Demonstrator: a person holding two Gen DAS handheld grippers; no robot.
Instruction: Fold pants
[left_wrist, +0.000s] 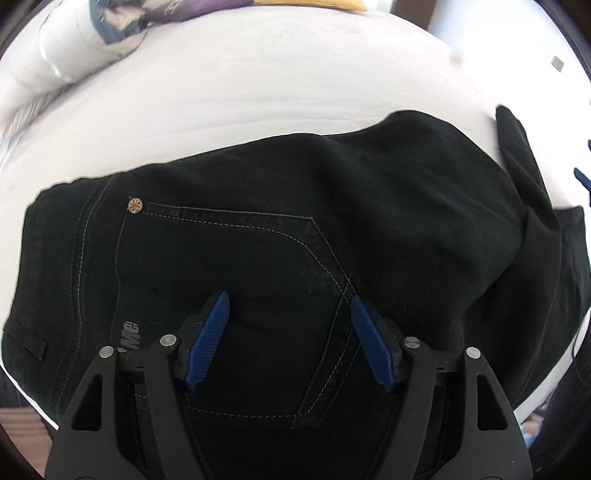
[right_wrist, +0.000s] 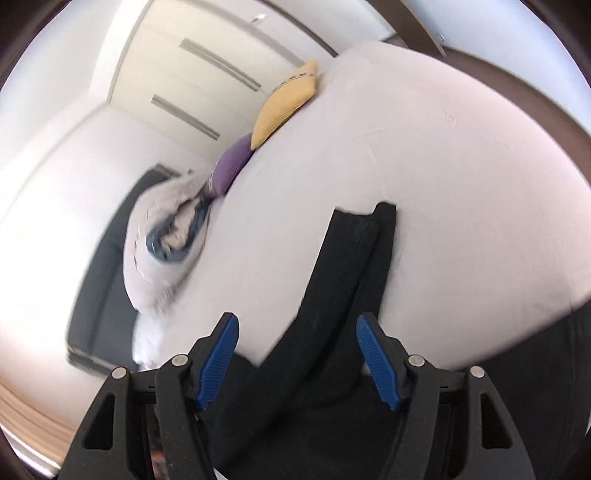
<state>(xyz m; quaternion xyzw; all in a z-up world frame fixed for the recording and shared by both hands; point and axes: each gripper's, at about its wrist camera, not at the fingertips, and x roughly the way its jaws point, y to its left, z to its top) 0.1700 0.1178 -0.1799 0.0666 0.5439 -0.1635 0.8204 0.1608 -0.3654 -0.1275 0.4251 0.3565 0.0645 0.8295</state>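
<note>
- Left gripper: ribbed blue fingers released, over black denim pants at lower centre.
- Pants lie on white bed; right edge cut off.
- Right gripper: fingers released; legs blurred.

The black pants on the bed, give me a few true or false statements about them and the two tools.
1. The black pants lie on a white bed sheet. True.
2. The left tool is shut on the fabric. False: its blue fingers stand apart over the back pocket, gripping nothing.
3. The rivet at the pocket corner is plain black. False: it is pale with a red cross pattern.
4. The right tool is open, with a pant leg running away from it across the sheet. True.
5. A yellow pillow and a purple pillow lie at the bed's far edge. True.
</note>
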